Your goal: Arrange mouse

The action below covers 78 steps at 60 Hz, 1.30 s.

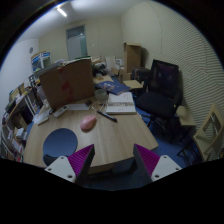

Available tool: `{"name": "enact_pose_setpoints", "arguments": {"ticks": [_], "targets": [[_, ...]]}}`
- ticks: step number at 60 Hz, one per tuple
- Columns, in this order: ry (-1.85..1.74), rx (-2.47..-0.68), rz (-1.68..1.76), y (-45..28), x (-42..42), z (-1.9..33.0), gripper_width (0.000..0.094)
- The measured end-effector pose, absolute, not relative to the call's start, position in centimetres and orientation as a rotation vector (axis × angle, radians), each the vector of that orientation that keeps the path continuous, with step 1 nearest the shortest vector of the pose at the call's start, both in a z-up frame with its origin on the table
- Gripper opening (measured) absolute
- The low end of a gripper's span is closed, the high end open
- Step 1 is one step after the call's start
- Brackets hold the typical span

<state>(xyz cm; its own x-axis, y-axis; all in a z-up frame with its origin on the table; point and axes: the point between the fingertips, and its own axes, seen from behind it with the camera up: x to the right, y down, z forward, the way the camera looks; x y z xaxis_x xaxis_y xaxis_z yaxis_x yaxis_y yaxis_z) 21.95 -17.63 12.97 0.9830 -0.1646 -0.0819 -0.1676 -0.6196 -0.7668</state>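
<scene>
Gripper view, tool (pixel 112 163) open above desk (pixel 112 140), pink mouse (pixel 88 123) beyond, no legible writing.

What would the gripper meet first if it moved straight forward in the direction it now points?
Probably the wooden table itself: the open gripper aims at a bare stretch, with the pink mouse left of that line. Depth is hard to judge.

Gripper (pixel 112 165): only the finger (pixel 72 163) tips show, rest cut off at the bottom. Cardboard box (pixel 66 82) hides the desk (pixel 115 135) stretch behind it. Far-end clutter (pixel 112 80) too small to identify. Shelf contents (pixel 18 115) blurred, unreadable.
</scene>
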Motion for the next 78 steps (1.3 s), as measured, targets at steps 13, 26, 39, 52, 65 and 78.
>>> {"name": "enact_pose_setpoints", "arguments": {"ticks": [13, 26, 39, 52, 65, 78], "targets": [[0.136, -2.291, 0.095, -13.4, 21.2, 10.5, 0.0798], [-0.011, -2.317, 0.27, -6.1, 15.3, 5.3, 0.0794], [-0.143, -2.331, 0.31, 1.0, 11.0, 0.0, 0.0799], [-0.139, -2.283, 0.24, 7.3, 9.3, -1.4, 0.0787], [-0.162, -2.225, 0.095, 11.7, 9.0, -1.7, 0.0715], [-0.083, -2.273, 0.096, 12.1, 8.8, -1.8, 0.0419]]}}
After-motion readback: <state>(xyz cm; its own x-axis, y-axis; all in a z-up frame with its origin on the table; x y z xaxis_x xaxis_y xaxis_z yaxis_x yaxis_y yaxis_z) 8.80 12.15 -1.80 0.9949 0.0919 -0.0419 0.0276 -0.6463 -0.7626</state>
